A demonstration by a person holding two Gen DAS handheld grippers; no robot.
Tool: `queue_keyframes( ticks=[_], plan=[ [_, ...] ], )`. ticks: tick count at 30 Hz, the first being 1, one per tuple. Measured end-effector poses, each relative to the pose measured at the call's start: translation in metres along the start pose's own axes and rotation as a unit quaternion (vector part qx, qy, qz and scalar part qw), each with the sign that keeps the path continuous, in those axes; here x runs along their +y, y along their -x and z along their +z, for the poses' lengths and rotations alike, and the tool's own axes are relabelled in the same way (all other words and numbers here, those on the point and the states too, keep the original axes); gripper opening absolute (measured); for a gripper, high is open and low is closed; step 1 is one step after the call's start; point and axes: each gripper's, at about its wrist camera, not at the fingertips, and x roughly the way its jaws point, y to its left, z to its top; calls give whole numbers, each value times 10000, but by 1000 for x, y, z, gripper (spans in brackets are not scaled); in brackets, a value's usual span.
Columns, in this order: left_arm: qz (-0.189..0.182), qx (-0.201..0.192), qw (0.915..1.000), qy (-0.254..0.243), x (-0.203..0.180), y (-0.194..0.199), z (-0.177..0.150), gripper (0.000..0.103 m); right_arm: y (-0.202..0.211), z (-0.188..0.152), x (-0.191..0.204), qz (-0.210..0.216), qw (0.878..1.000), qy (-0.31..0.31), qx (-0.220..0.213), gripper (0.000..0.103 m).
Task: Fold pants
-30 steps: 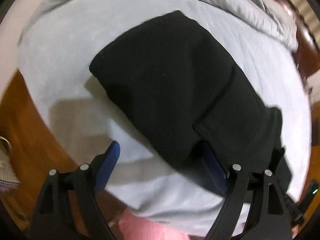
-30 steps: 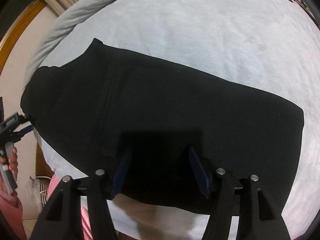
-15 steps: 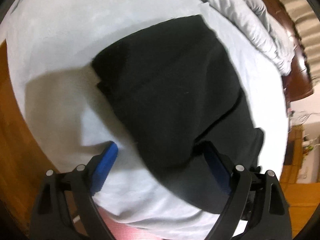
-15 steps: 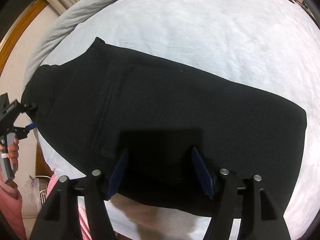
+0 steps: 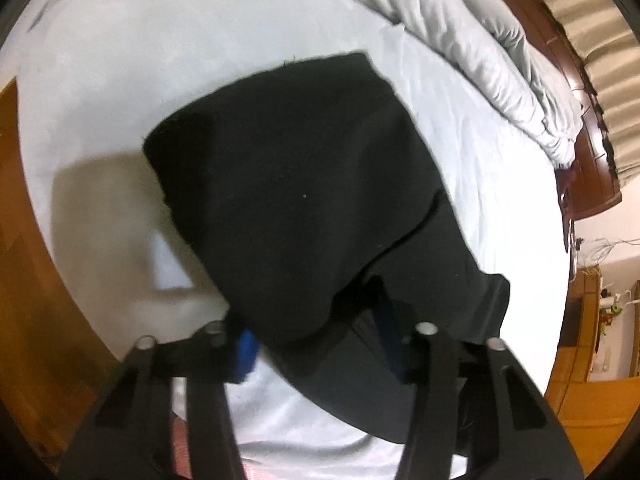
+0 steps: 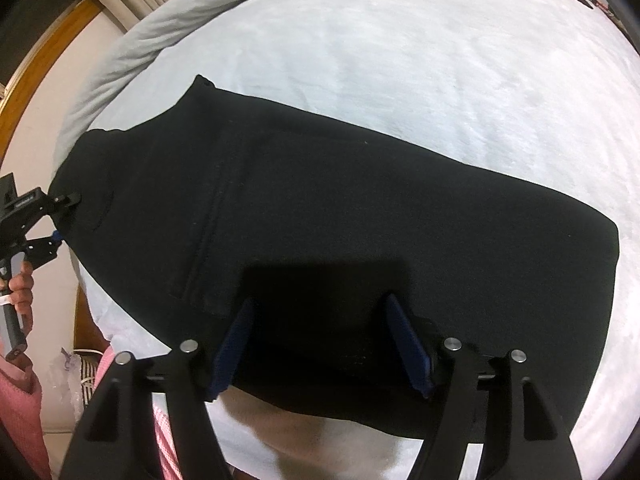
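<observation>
Black pants [image 5: 296, 200] lie folded on a pale bed sheet [image 5: 160, 40]. In the left wrist view my left gripper [image 5: 316, 344] has closed partway around the near corner of the pants, with cloth bunched between its blue pads [image 5: 246, 354]. In the right wrist view the pants [image 6: 360, 208] stretch across the frame, and my right gripper [image 6: 320, 344] is open, its blue pads [image 6: 234, 344] resting over the near edge. The left gripper also shows at the pants' left end in the right wrist view [image 6: 56, 216].
A rumpled grey duvet [image 5: 480, 40] lies along the far side of the bed. A dark wooden headboard [image 5: 592, 140] stands at the right. Wooden floor [image 5: 24, 280] shows past the bed's left edge. The person's pink sleeve [image 6: 24, 400] is at lower left.
My left gripper has moved onto the pants' corner and its jaws have narrowed around the cloth. The right gripper has hardly moved and stays open.
</observation>
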Motion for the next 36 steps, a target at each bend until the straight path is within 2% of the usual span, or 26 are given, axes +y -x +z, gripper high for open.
queue_keyframes(
  ticks=[2, 6, 10, 12, 18, 25, 28, 30, 33, 34, 35, 36],
  plan=[
    [-36, -244, 9996, -128, -8, 15, -4, 26, 1, 0, -1, 45, 10000, -11, -16, 70],
    [-194, -778, 9942, -716, -38, 47, -14, 22, 10, -2, -6, 285, 9994, -105, -133, 70],
    [-357, -1103, 9776, -1755, -94, 63, -34, 20, 25, -7, -16, 556, 9976, -269, -301, 69],
    [-471, -1067, 9700, -2132, -115, 65, -46, 19, 35, -10, -24, 603, 9967, -357, -407, 69],
    [-619, -871, 9334, -3425, -172, 54, -98, 19, 54, -18, -49, 393, 9959, -580, -575, 69],
    [-513, -65, 8928, -4474, -204, 10, -156, 20, 60, -28, -82, 400, 9920, -1008, -651, 69],
    [-428, 329, 8824, -4673, -207, -10, -173, 25, 57, -29, -88, 398, 9910, -1108, -632, 69],
    [-406, 691, 8804, -4674, -205, -25, -179, 31, 53, -28, -89, 418, 9905, -1165, -605, 69],
    [-540, 976, 8803, -4612, -204, -29, -179, 50, 50, -26, -88, 391, 9910, -1138, -583, 69],
    [-749, 1060, 8813, -4544, -205, -23, -176, 67, 49, -25, -87, 379, 9913, -1123, -580, 69],
    [-926, 1134, 8816, -4486, -205, -17, -174, 77, 49, -25, -87, 372, 9914, -1113, -579, 69],
    [-1121, 1168, 8820, -4426, -204, -10, -171, 77, 50, -25, -86, 367, 9914, -1110, -579, 69]
  ],
)
